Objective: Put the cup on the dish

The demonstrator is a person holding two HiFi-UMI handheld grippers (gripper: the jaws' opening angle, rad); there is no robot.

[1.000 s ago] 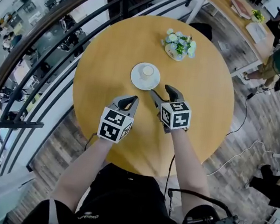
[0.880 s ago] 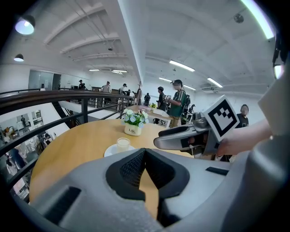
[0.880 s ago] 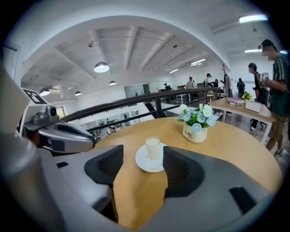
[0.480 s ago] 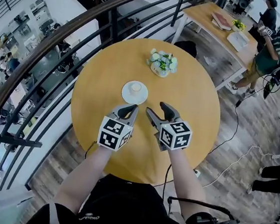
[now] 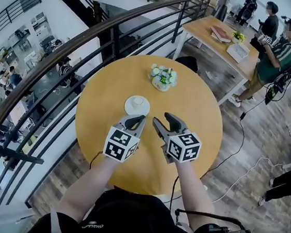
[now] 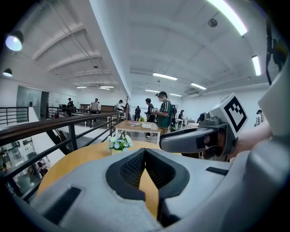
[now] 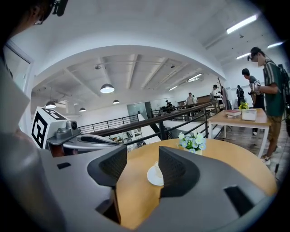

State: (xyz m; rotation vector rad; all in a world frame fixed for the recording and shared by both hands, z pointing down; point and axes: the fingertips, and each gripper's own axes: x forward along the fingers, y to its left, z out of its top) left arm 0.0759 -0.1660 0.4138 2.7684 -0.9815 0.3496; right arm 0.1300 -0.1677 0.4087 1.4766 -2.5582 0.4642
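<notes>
A white cup (image 5: 138, 103) stands on a white dish (image 5: 136, 108) on the round wooden table (image 5: 197, 119). Both grippers hover above the table on its near side, apart from the cup. My left gripper (image 5: 136, 119) is shut, its pads meeting with nothing between them (image 6: 145, 152). My right gripper (image 5: 162, 118) is open; its jaws have just been closing and nothing is between them. In the right gripper view, the cup (image 7: 158, 169) and the dish (image 7: 152, 177) show beyond its gap (image 7: 142, 158), partly hidden by the right finger.
A pot of blue-white flowers (image 5: 162, 77) sits on the table's far side. A dark railing (image 5: 87, 36) curves round the table's left over a drop to a lower floor. Behind stands a second table (image 5: 217, 33) with books, and people (image 5: 278, 47) stand at the right.
Both grippers have risen and drawn back from the cup, so the table looks smaller. The right jaws stand narrower than before. The cup stays on the dish.
</notes>
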